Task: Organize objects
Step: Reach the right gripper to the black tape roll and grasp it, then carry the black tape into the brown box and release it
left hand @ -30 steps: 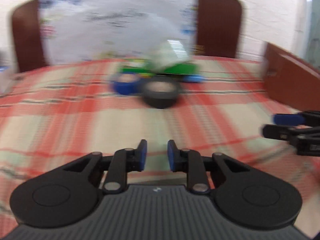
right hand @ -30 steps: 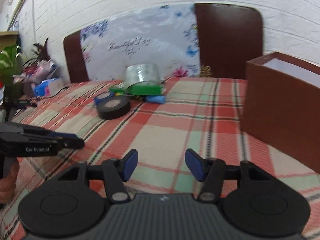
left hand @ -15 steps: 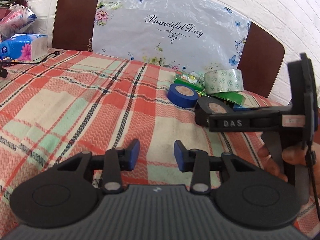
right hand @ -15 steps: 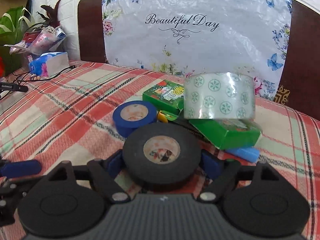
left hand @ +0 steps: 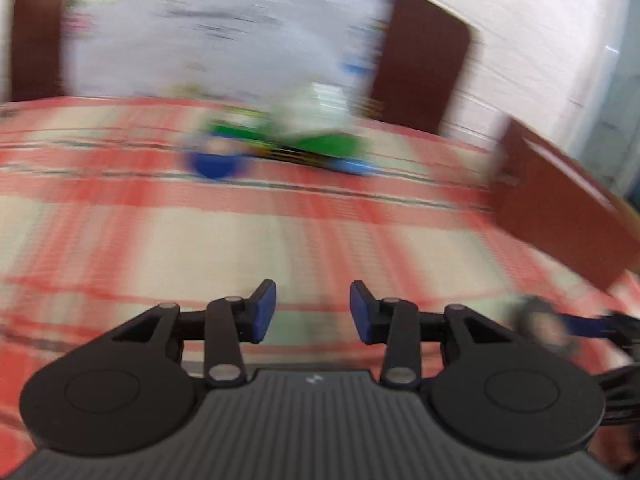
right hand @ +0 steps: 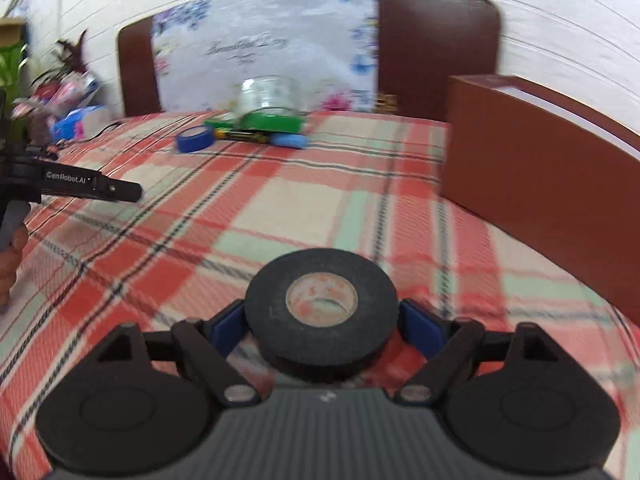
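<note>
My right gripper (right hand: 322,320) carries a black tape roll (right hand: 320,300) lying flat between its blue pads, which press its sides; the jaws are opening. The roll is above the checked tablecloth (right hand: 280,208), well back from the pile. In the blurred left wrist view that roll (left hand: 540,328) shows at the right edge. My left gripper (left hand: 312,312) is open with nothing between its fingers, and it juts in from the left (right hand: 120,192) of the right wrist view. At the far end lie a blue tape roll (right hand: 195,139), a clear tape roll (right hand: 268,94) and a green box (right hand: 276,122).
An open brown box (right hand: 540,184) stands on the right side of the table. Behind the table are a chair back with a flowered plastic cover (right hand: 260,48) and a white brick wall. A tissue pack (right hand: 80,120) and plants sit at the far left.
The right gripper closed around the black tape roll at the pile and has pulled back with it toward the near side. The left gripper has swung right and widened a little.
</note>
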`<state>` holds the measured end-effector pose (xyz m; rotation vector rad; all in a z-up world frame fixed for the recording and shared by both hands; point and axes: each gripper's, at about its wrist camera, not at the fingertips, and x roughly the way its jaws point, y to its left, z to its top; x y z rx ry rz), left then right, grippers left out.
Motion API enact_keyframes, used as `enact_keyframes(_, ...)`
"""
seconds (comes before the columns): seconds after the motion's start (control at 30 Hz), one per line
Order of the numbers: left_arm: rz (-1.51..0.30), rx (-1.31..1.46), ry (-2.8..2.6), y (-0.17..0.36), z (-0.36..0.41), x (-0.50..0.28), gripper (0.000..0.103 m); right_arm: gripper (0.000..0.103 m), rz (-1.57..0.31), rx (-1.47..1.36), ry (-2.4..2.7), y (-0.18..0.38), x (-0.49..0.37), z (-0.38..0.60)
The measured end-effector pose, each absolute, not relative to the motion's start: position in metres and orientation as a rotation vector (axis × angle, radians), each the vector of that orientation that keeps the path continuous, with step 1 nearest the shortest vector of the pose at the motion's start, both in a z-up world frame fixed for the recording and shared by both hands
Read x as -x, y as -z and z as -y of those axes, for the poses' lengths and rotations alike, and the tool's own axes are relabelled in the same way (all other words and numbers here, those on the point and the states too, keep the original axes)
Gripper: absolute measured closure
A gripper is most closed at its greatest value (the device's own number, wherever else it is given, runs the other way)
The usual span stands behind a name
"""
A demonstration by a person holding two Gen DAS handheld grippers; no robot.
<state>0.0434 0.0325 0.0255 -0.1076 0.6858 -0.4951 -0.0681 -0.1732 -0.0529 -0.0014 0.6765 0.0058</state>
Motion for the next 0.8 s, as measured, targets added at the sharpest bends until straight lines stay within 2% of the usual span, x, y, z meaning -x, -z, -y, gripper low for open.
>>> enact_keyframes(0.13,-0.785,0.066,0.746,-0.043,0.046,-0.029,0.061,0.021,-0.663,0.023,-0.002,0.054,0.079,0.171)
enact_keyframes(0.23,-0.890,-0.050,0.785,-0.036,0.088,-0.025,0.061,0.023,-0.648,0.046,-0.007,0.056,0.081,0.168)
enact_keyframes(0.3,-0.910,-0.120,0.746,-0.026,0.101,-0.026,0.063,0.025,-0.649,0.028,-0.018,0.057,0.080,0.169)
enact_keyframes(0.43,-0.944,-0.041,0.697,-0.030,0.099,-0.035,0.071,0.028,-0.629,0.049,-0.015,0.057,0.081,0.166)
enact_keyframes(0.53,-0.861,-0.058,0.713,-0.064,0.113,-0.037,0.071,0.028,-0.545,0.016,0.009,0.042,0.086,0.175)
enact_keyframes(0.67,-0.718,-0.048,0.759,-0.115,0.145,-0.056,0.072,0.028,-0.367,0.118,0.113,0.005,0.078,0.194)
enact_keyframes(0.8,-0.619,-0.046,0.775,-0.143,0.188,-0.085,0.072,0.028,-0.269,0.139,0.206,-0.025,0.054,0.228)
